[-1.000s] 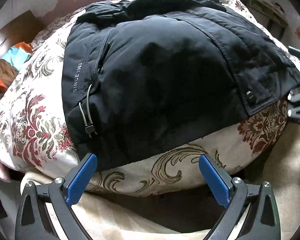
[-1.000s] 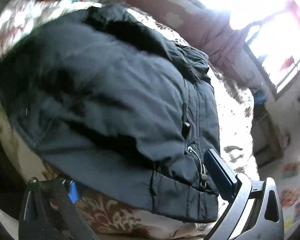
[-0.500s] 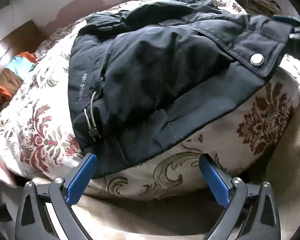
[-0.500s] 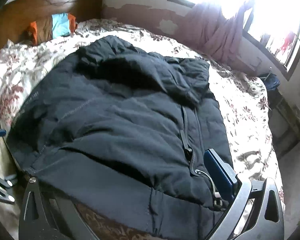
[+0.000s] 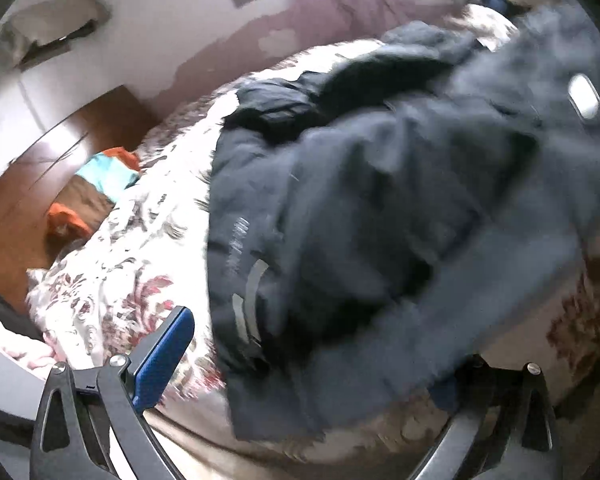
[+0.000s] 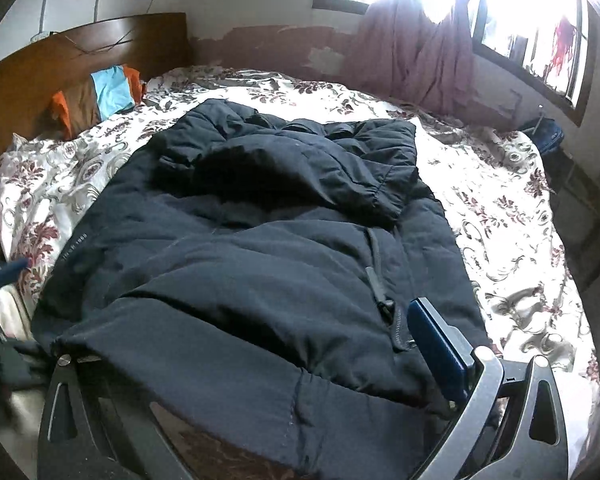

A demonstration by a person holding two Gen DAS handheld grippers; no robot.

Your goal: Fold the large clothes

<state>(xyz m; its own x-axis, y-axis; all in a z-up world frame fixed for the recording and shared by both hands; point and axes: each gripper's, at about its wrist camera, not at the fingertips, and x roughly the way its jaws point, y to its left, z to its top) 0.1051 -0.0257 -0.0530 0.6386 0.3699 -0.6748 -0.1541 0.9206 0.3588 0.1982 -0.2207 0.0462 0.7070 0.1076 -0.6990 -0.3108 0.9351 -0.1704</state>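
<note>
Roughly, the scene in labelled lines:

Jacket: a large black padded jacket (image 6: 260,272) lies spread on the bed (image 6: 500,208), hood end toward 12 o'clock, hem toward 6 o'clock.

Left gripper: the left gripper (image 5: 300,360) is at 6 o'clock of its blurred view; its blue left pad is clear of the cloth, the right finger is hidden under the jacket's hem, jaws wide apart, gripping nothing that shows.

Right gripper: the right gripper (image 6: 252,392) has the hem draped across it; the blue right pad stands at 4 o'clock, the left finger is covered. Whether it pinches the cloth I cannot tell.

Headboard: a wooden headboard (image 6: 60,76) at 10 o'clock, with orange, brown and blue pillows (image 6: 100,96) against it.

Window: a bright window (image 6: 532,20) with a pink curtain (image 6: 412,52) at 1 o'clock.
</note>
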